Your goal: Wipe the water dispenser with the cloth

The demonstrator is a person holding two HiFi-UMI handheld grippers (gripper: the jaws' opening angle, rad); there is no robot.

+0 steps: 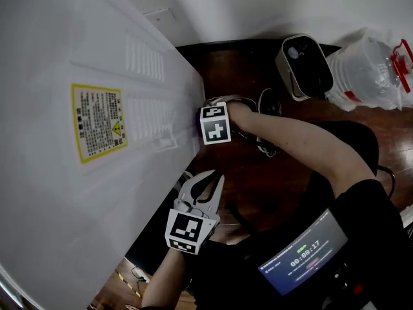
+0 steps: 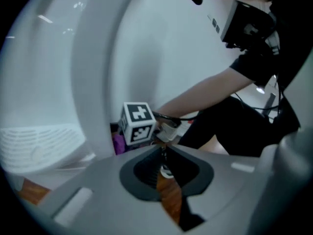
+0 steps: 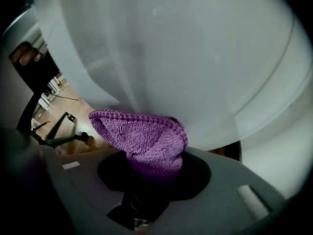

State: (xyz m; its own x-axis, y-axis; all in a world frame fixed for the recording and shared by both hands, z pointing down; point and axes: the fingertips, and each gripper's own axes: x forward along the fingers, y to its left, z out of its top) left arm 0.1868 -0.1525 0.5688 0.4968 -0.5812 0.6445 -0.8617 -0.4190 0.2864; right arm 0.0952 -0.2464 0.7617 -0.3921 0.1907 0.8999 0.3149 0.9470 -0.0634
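Observation:
The white water dispenser (image 1: 77,141) fills the left of the head view, its vented panel turned toward me. My right gripper (image 1: 213,121) is at the panel's right edge, shut on a purple knitted cloth (image 3: 142,136). In the right gripper view the cloth bulges out of the jaws (image 3: 154,163) and presses against the dispenser's white wall (image 3: 186,58). My left gripper (image 1: 210,181) hovers lower, beside the dispenser and apart from it. Its jaws (image 2: 164,153) are shut with nothing in them. From the left gripper view a bit of the cloth (image 2: 119,143) shows beside the right gripper's marker cube (image 2: 138,123).
A yellow warning label (image 1: 97,121) is stuck on the panel. On the dark wood floor lie cables (image 1: 268,118), a small white appliance (image 1: 303,66) and a clear water jug with a red cap (image 1: 368,73). A lit screen (image 1: 303,254) hangs at my chest.

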